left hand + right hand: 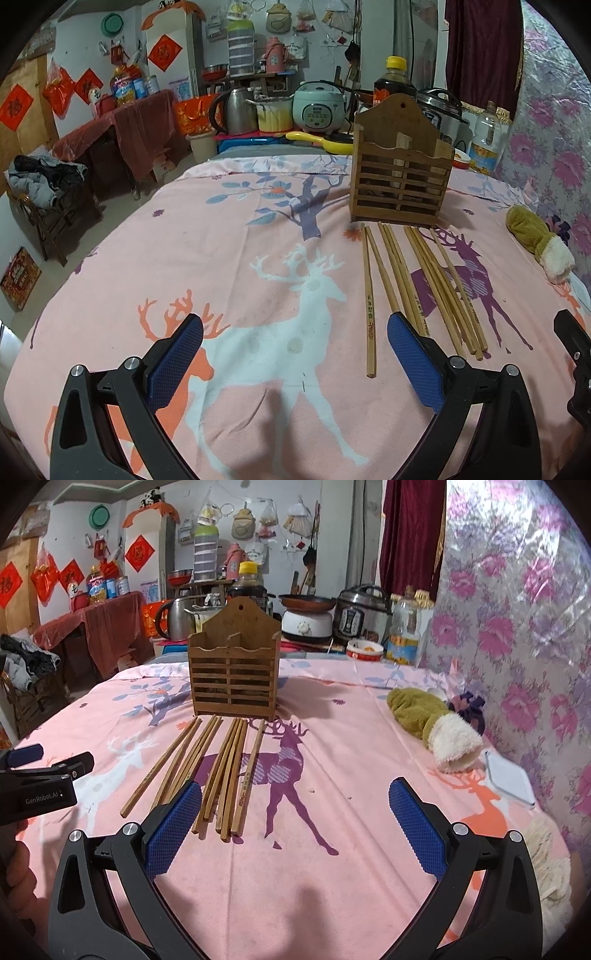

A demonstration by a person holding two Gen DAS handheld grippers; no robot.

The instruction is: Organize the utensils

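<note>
A white wall (280,528) is standing behind the pink deer-print cloth (332,849), hanging with red paper squares (139,553) and bags. Left of that cloth, a red-draped side table (122,122) is sitting on pale floor (22,221). Right of it, floral covering (517,627) is rising beside a dark red curtain (410,531).

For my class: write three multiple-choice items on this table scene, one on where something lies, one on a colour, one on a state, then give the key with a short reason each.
1. Where do the chopsticks lie?
A. Inside the holder
B. On the cloth in front of the holder
C. Under the mitten

2. What colour are the gripper pads?
A. Blue
B. Red
C. Yellow

3. How does the right gripper stand?
A. Shut on a chopstick
B. Shut, empty
C. Open, empty

Key: 1 B, they fan out on the cloth before the holder. 2 A, both pads show blue. 3 C, the fingers are wide apart with nothing between them.
</note>
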